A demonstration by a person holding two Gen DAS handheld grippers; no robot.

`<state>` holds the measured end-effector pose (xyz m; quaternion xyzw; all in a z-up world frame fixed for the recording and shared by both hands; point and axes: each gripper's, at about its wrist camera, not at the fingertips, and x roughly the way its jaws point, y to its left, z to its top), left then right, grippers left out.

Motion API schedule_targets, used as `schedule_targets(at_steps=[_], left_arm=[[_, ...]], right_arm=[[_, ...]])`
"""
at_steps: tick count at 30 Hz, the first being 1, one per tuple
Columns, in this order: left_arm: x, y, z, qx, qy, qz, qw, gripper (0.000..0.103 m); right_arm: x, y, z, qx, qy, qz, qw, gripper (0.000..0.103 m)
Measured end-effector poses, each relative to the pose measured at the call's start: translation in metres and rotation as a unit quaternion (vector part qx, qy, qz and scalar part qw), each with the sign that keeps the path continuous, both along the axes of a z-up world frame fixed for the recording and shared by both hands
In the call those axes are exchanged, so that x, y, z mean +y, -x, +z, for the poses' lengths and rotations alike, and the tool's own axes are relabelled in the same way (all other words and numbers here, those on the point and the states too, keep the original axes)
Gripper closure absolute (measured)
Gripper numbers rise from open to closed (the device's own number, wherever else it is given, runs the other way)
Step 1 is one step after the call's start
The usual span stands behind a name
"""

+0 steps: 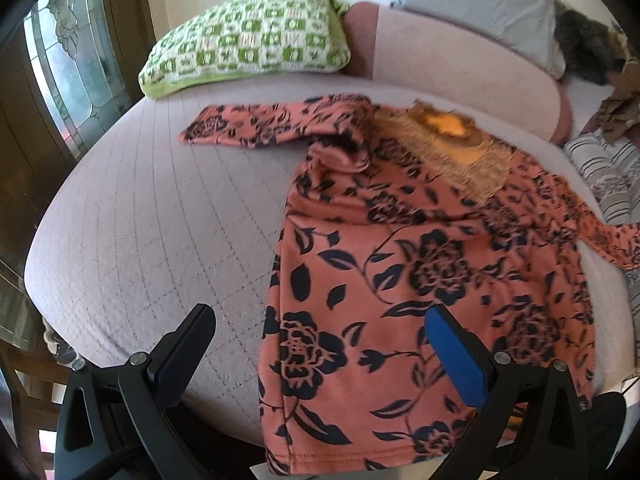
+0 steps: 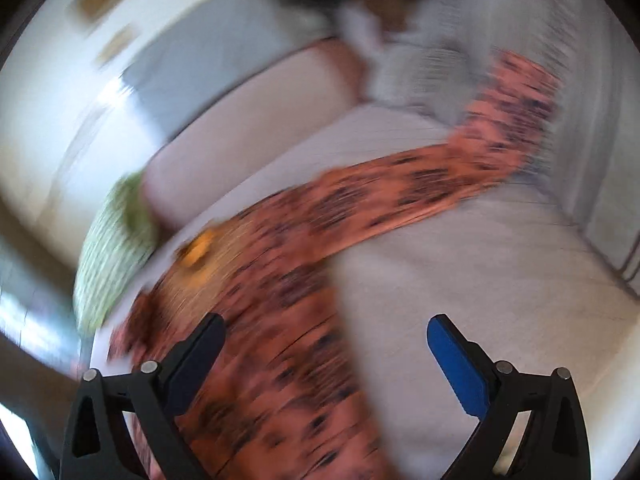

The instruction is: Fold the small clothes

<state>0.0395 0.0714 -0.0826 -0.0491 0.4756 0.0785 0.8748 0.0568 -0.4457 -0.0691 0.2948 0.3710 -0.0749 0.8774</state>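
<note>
Top (image 1: pixel 420 264) lies flat, unfolded; both tools, left (image 1: pixel 320 340) and right (image 2: pixel 326 340), gape empty. Next we grab the 10 o'clock sleeve (image 1: pixel 256 124).

No text, label, brand, number or sign can be read in either view. The coral top (image 1: pixel 420 264) carries only a dark flower-and-leaf print and a gold fringed patch at the neck, with no lettering on it. The green and white cushion (image 1: pixel 248 40) at the far left corner of the sofa shows a woven check pattern, no words. The right wrist view is too blurred by motion for any writing to be made out, including on the two framed pictures (image 2: pixel 108 12) on the wall.
</note>
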Motion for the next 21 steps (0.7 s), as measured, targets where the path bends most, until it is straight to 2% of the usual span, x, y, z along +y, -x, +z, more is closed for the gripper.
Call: schedule_targets(at_steps=[2, 4, 6, 10, 12, 13, 14, 15, 16, 18, 20, 21], left_arm=[[0.000, -0.007, -0.009, 0.013, -0.007, 0.000, 0.9999, 0.000], [-0.001, -0.014, -0.019, 0.028, -0.013, -0.001, 0.9995, 0.000], [-0.002, -0.020, -0.025, 0.037, -0.014, -0.003, 0.9992, 0.000], [-0.001, -0.030, -0.030, 0.041, -0.014, -0.007, 0.9990, 0.000], [0.001, -0.033, -0.031, 0.031, 0.005, -0.007, 0.9995, 0.000], [0.003, -0.034, -0.032, 0.031, 0.007, -0.007, 0.9995, 0.000], [0.005, -0.035, -0.033, 0.030, 0.009, -0.008, 0.9995, 0.000], [0.008, -0.035, -0.033, 0.029, 0.009, -0.007, 0.9995, 0.000], [0.013, -0.034, -0.034, 0.025, 0.009, -0.006, 0.9996, 0.000], [0.021, -0.031, -0.035, 0.015, 0.008, 0.001, 0.9999, 0.000], [0.033, -0.029, -0.037, 0.008, 0.014, 0.013, 0.9998, 0.000], [0.038, -0.029, -0.039, 0.005, 0.020, 0.019, 0.9996, 0.000]], right_arm=[[-0.052, -0.013, -0.015, 0.005, -0.040, -0.058, 0.998, 0.015], [-0.097, -0.030, -0.029, 0.012, -0.061, -0.106, 0.992, 0.029], [-0.135, -0.051, -0.045, 0.034, -0.076, -0.153, 0.985, 0.034], [-0.181, -0.085, -0.069, 0.057, -0.103, -0.220, 0.968, 0.034], [-0.192, -0.098, -0.076, 0.057, -0.115, -0.251, 0.959, 0.035], [-0.195, -0.103, -0.077, 0.054, -0.112, -0.262, 0.957, 0.047], [-0.197, -0.110, -0.076, 0.048, -0.107, -0.268, 0.956, 0.060], [-0.201, -0.115, -0.080, 0.052, -0.100, -0.264, 0.958, 0.081], [-0.201, -0.125, -0.078, 0.063, -0.085, -0.260, 0.960, 0.087], [-0.193, -0.138, -0.067, 0.055, -0.070, -0.242, 0.966, 0.096], [-0.163, -0.159, -0.026, 0.025, 0.000, -0.187, 0.982, 0.097], [-0.145, -0.165, -0.007, 0.010, 0.019, -0.161, 0.987, 0.097]])
